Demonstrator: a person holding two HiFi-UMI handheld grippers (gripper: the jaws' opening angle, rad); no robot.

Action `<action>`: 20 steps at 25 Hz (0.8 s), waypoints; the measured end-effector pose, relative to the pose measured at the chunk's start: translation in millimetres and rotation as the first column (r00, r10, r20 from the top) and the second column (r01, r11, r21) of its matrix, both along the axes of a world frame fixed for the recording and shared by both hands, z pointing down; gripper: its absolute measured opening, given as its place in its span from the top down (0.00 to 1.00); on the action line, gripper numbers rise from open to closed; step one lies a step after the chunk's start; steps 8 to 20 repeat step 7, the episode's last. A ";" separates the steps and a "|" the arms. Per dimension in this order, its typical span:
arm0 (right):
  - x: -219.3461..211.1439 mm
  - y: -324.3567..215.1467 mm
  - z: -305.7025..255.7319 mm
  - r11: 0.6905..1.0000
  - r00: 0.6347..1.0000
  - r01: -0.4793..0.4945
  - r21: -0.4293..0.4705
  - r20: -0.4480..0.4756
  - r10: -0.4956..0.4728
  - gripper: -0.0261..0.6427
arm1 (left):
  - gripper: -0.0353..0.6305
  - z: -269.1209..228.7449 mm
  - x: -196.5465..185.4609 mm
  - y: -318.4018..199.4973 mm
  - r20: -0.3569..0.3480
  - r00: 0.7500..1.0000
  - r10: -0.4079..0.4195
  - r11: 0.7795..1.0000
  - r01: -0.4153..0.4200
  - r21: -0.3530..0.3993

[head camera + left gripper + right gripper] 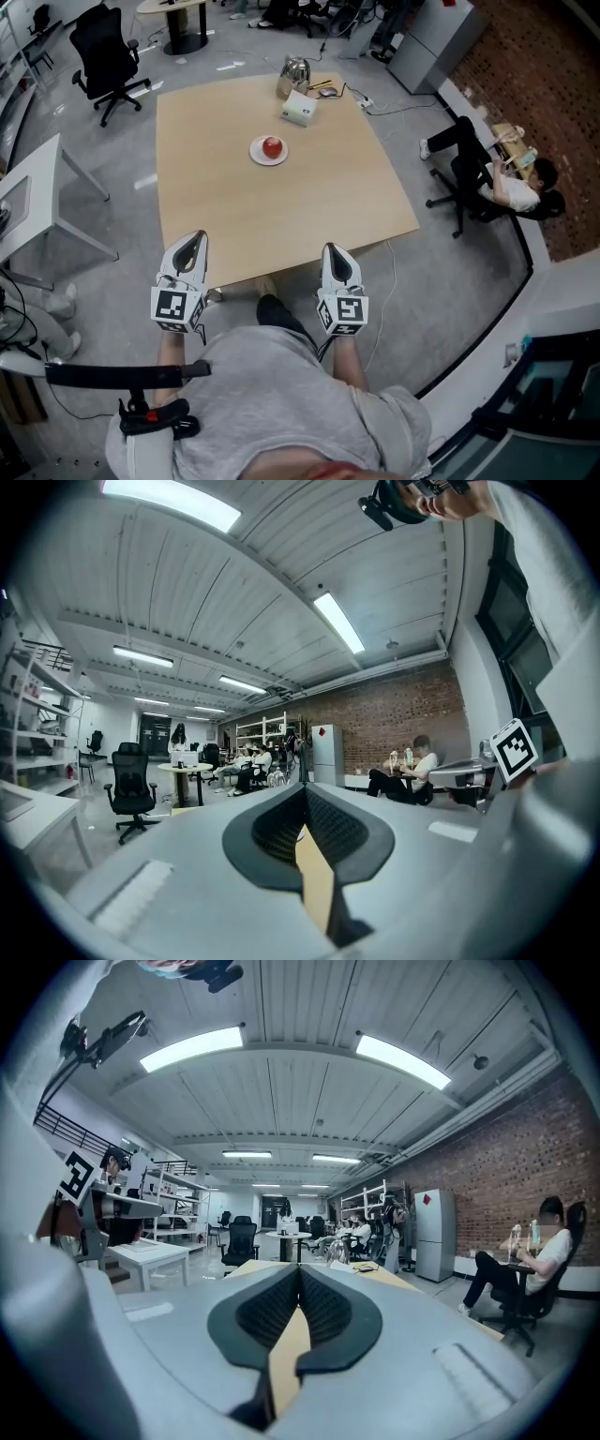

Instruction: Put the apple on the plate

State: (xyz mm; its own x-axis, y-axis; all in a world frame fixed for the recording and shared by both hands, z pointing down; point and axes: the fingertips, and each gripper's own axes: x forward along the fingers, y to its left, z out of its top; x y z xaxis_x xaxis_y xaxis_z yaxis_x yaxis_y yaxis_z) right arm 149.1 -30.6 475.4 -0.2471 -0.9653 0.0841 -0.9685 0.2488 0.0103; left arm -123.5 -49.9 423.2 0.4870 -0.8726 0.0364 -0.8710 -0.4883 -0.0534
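Overhead only, apple (272,145) shows on plate (256,154); left tongs (196,236), right tongs (333,249) clenched empty.

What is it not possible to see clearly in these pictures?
- Shiny object at the far edge of the table: head view, too small to identify.
- White box beside it: same view, too small to identify.
- Apple: not findable in the gripper views; left gripper and right gripper block most of the table.
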 end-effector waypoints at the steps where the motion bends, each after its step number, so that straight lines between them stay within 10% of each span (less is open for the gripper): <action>1: 0.0 0.3 -0.5 1.000 1.000 0.000 0.000 0.001 0.000 0.95 | 0.92 -0.2 0.2 0.2 0.001 1.000 0.000 1.000 0.000 -0.001; 20: 1.0 -2.1 1.6 1.000 1.000 -0.002 -0.009 0.004 0.002 0.95 | 0.92 0.8 0.7 -2.4 0.002 1.000 0.004 1.000 -0.004 -0.004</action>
